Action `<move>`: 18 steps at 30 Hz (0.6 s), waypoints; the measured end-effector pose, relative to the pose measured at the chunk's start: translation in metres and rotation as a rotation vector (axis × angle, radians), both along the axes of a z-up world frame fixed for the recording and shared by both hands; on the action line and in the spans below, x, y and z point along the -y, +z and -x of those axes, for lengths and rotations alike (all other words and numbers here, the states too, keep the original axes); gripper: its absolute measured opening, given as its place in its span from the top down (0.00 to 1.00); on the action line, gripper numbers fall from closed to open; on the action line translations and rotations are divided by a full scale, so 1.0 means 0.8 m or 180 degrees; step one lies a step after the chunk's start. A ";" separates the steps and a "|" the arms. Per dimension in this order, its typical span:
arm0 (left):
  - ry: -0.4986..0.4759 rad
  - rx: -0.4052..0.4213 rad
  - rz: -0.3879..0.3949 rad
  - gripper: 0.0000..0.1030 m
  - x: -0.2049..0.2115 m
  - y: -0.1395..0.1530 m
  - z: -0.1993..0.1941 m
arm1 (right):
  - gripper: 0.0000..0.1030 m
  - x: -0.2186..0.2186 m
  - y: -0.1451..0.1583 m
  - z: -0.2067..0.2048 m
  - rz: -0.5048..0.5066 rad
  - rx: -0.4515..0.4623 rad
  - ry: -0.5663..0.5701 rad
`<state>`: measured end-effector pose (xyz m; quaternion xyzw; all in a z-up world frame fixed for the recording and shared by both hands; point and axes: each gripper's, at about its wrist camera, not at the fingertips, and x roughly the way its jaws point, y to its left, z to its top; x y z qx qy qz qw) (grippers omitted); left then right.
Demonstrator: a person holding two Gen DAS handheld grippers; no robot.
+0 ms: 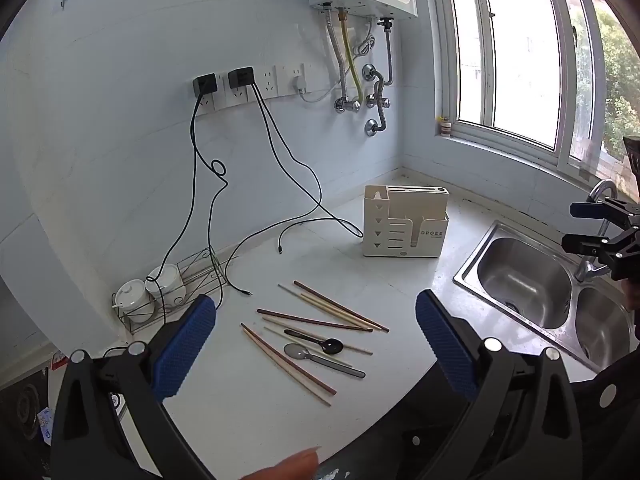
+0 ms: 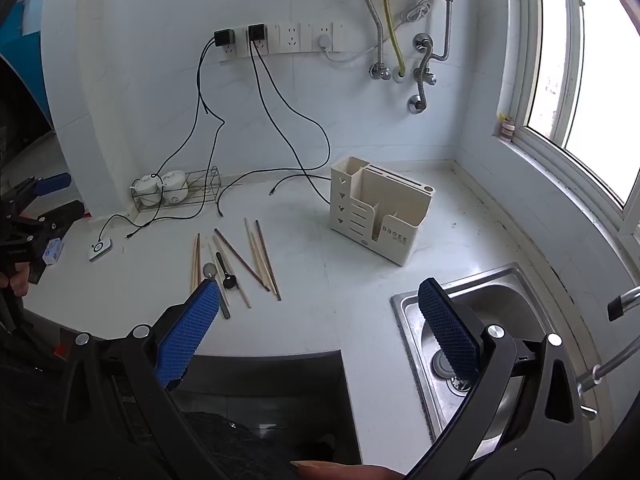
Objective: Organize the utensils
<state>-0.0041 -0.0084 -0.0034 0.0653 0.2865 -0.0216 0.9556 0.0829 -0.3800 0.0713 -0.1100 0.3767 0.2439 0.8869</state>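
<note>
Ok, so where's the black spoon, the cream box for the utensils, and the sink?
black spoon (image 1: 333, 345), left wrist view, on its bowl.
cream box (image 2: 394, 204), right wrist view, on its tall back panel.
sink (image 1: 520, 276), left wrist view, on the basin's inner wall.

Surface: a white countertop (image 1: 248, 412), bounded by the tiled wall and a steel sink (image 1: 520, 276) set into it.
Utensils: chopsticks (image 1: 340, 308) are scattered loose near the front edge, with a black spoon (image 1: 320, 342) and a grey spoon (image 1: 316, 358) laid among them.
Holder: a cream utensil holder (image 1: 404, 224) is stood upright near the corner, apart from the utensils.
Rack: a wire rack (image 1: 176, 292) with white lidded pots (image 1: 132, 298) is placed against the wall.
Cables: black cables (image 1: 280, 236) are trailed across the top.
Small device: a white device (image 2: 101, 249) is seen on a cable end.
</note>
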 end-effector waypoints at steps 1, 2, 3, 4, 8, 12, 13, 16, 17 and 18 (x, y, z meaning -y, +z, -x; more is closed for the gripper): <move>-0.0004 0.0000 -0.0001 0.04 0.001 0.000 0.001 | 0.08 0.000 0.000 0.000 -0.0007 -0.0001 -0.0001; -0.0022 -0.0019 0.0003 0.04 -0.002 0.001 -0.004 | 0.08 0.002 0.001 0.001 -0.0013 0.0009 0.0001; -0.0027 -0.0023 0.0005 0.04 -0.003 0.001 -0.004 | 0.08 0.003 0.002 0.003 -0.0017 0.0022 0.0002; -0.0026 -0.0024 0.0010 0.04 -0.004 0.002 -0.006 | 0.08 0.003 0.002 0.003 -0.0014 0.0030 -0.0001; -0.0029 -0.0028 0.0041 0.04 -0.003 0.007 -0.010 | 0.08 0.006 0.001 0.001 -0.0027 0.0025 -0.0024; -0.0032 -0.0027 0.0017 0.04 -0.001 0.007 -0.013 | 0.08 0.006 0.001 -0.002 -0.0010 0.0035 -0.0025; -0.0024 -0.0028 0.0011 0.04 -0.001 0.007 -0.014 | 0.08 0.006 0.001 -0.003 -0.0016 0.0035 -0.0026; -0.0021 -0.0027 0.0016 0.04 -0.001 0.006 -0.016 | 0.08 0.006 0.001 -0.006 -0.0023 0.0035 -0.0023; -0.0018 -0.0020 0.0007 0.04 -0.001 0.006 -0.015 | 0.08 0.006 0.002 -0.006 -0.0021 0.0040 -0.0018; -0.0023 -0.0015 0.0007 0.04 -0.001 0.006 -0.015 | 0.08 0.006 0.001 -0.007 -0.0021 0.0042 -0.0015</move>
